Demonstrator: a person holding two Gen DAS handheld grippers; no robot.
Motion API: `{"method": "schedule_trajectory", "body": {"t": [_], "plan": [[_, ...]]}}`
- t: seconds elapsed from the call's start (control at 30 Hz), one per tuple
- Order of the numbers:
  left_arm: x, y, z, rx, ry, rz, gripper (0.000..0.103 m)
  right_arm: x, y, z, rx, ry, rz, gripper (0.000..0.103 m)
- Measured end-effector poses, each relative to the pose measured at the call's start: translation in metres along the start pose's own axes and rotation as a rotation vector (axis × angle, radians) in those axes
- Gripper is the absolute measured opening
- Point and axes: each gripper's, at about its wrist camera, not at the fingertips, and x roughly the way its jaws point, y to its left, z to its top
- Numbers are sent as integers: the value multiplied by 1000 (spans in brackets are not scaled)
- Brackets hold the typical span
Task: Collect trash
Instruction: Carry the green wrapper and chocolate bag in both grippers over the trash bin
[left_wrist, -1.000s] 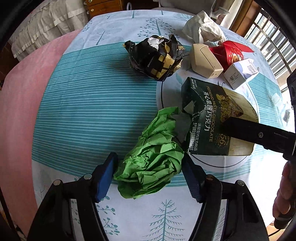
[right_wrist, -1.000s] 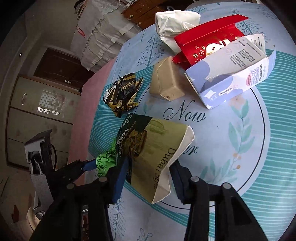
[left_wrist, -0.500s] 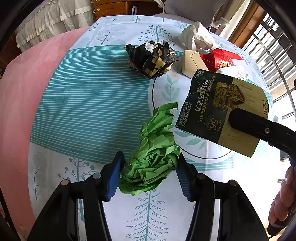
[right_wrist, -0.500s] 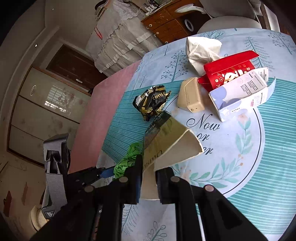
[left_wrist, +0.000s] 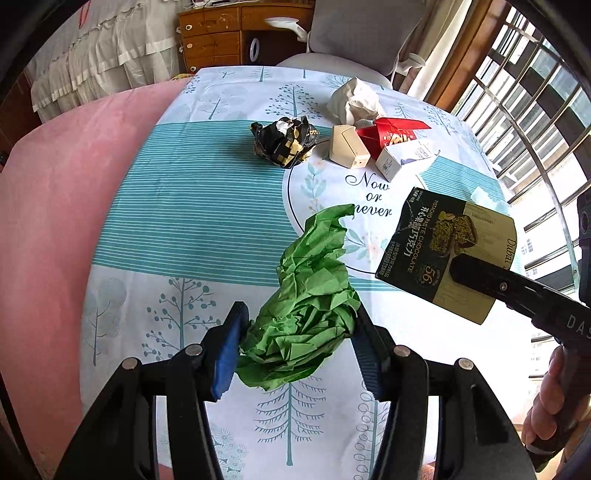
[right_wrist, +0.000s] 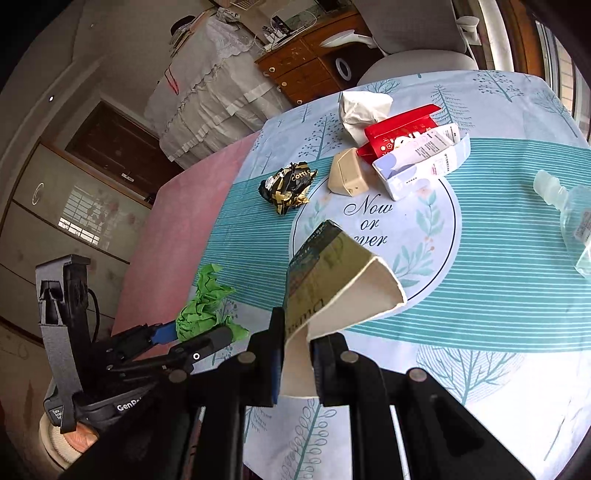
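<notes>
My left gripper (left_wrist: 299, 347) is shut on a crumpled green paper (left_wrist: 310, 299) and holds it above the near part of the table; it also shows in the right wrist view (right_wrist: 205, 310). My right gripper (right_wrist: 297, 354) is shut on a flattened dark green and cream chocolate box (right_wrist: 332, 280) and holds it in the air; the box also shows in the left wrist view (left_wrist: 443, 254), to the right of the green paper. Other trash lies on the table: a black and gold wrapper (left_wrist: 284, 142), a beige box (left_wrist: 347, 146), a red carton (left_wrist: 391, 134), a white and blue carton (left_wrist: 406, 158), and a white tissue (left_wrist: 354, 101).
The table has a blue and white patterned cloth (left_wrist: 207, 206). A clear plastic bottle (right_wrist: 569, 218) lies at its right side. A pink surface (left_wrist: 55, 221) lies to the left. A chair (left_wrist: 354, 33) and a wooden drawer unit (left_wrist: 218, 37) stand beyond the far edge.
Both grippers have risen and pulled back from the table, each with its trash. The chocolate box has lifted off the cloth and the right jaws have closed narrower on it.
</notes>
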Motion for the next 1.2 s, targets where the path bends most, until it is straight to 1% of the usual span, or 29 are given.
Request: {"method": "schedule_trajectory", "body": {"t": [0.2, 0.33, 0.57, 0.67, 0.83, 0.93, 1.1, 1.2], "plan": [[-29, 5, -27, 29, -24, -13, 53, -22, 18, -32, 13, -16, -54, 13], [-44, 13, -46, 50, -44, -35, 53, -33, 31, -60, 27, -2, -99, 13], [-72, 30, -81, 97, -97, -67, 53, -39, 66, -110, 12, 23, -185, 13], [-82, 41, -98, 115, -116, -71, 53, -40, 83, -127, 2, 20, -219, 13], [-94, 57, -131, 150, -123, -88, 53, -44, 117, -158, -34, 10, -266, 13], [-100, 64, -155, 185, -114, -98, 53, -44, 133, -180, -22, 13, -286, 13], [-106, 69, -194, 258, -111, -107, 53, -37, 152, -223, -17, 47, -323, 13], [-102, 72, -214, 268, -88, -128, 53, -33, 157, -246, -7, 76, -346, 13]]}}
